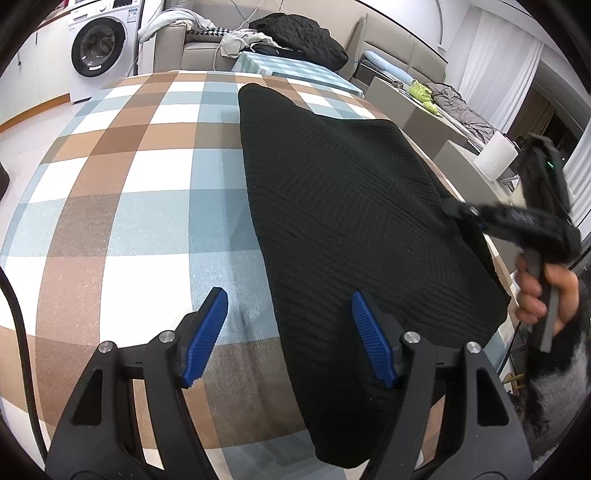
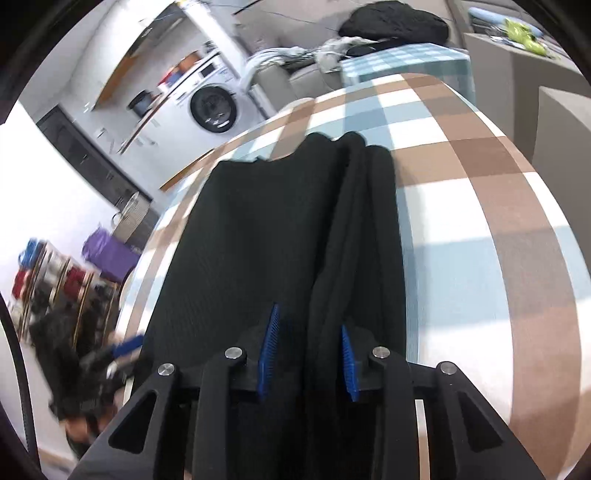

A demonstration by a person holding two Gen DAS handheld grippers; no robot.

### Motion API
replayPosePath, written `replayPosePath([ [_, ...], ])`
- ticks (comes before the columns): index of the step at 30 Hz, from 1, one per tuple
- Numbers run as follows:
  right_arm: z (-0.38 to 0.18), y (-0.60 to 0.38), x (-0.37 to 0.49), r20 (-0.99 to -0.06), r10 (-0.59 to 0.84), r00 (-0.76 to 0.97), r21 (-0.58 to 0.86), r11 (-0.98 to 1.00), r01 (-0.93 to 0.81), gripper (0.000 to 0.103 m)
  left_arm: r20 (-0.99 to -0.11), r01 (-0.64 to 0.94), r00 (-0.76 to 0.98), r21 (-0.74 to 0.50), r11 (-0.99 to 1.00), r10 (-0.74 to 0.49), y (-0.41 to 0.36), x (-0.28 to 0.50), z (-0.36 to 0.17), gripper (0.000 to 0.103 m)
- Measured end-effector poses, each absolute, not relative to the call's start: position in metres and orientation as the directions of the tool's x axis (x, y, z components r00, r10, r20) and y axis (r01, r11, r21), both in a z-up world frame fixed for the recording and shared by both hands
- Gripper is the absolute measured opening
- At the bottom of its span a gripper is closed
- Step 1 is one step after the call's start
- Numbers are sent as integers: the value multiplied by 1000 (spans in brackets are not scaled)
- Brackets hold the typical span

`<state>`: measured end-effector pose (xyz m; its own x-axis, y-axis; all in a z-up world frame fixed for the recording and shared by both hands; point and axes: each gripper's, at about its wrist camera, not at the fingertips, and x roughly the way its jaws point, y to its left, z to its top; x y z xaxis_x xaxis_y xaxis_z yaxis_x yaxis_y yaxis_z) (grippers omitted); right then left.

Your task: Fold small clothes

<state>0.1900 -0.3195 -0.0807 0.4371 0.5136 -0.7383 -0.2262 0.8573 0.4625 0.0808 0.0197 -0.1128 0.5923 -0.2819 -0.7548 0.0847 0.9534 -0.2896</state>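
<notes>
A black ribbed knit garment (image 1: 351,206) lies on the checked tablecloth (image 1: 129,177). In the left wrist view my left gripper (image 1: 289,293) hovers open over the garment's near left edge, which runs between the blue pads (image 1: 207,332) untouched. My right gripper (image 1: 456,210), held by a hand (image 1: 535,295), reaches the garment's right edge. In the right wrist view the garment (image 2: 251,229) shows long folded ridges, and one ridge runs between the fingers of my right gripper (image 2: 309,317). Its pads (image 2: 271,336) stand apart from the cloth. The left gripper (image 2: 122,350) is a blur at lower left.
A washing machine (image 1: 98,46) stands beyond the table's far left. A sofa with a black bag (image 1: 299,35) and loose clothes is behind. A white cylinder (image 1: 496,155) and grey furniture are on the right. Cluttered shelves (image 2: 55,280) stand on the floor.
</notes>
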Motion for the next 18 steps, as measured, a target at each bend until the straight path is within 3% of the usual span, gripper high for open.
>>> replayPosePath([
  [3, -81, -307, 222, -726, 514, 457, 467, 856, -221, 31, -753, 87, 596, -285, 955, -279, 19, 84, -111, 67],
  [5, -82, -300, 235, -740, 489, 462, 436, 871, -226, 23, -753, 85, 598, -282, 956, -275, 18, 86, -110, 67],
  [6, -81, -298, 240, -742, 486, 462, 429, 874, -230, 11, -750, 84, 602, -281, 956, -274, 18, 87, -108, 67],
  [7, -74, -297, 240, -716, 507, 480, 440, 862, -253, 10, -747, 85, 606, -282, 956, -274, 19, 88, -107, 67],
  [10, -47, -295, 226, -663, 483, 572, 365, 876, -316, 9, -738, 87, 617, -281, 956, -273, 20, 91, -102, 67],
  [15, -76, -300, 243, -763, 420, 492, 352, 908, -228, 13, -745, 80, 608, -288, 954, -276, 21, 99, -106, 67],
  [18, -83, -310, 235, -758, 458, 464, 410, 888, -208, 19, -749, 87, 601, -284, 955, -278, 18, 98, -108, 67],
])
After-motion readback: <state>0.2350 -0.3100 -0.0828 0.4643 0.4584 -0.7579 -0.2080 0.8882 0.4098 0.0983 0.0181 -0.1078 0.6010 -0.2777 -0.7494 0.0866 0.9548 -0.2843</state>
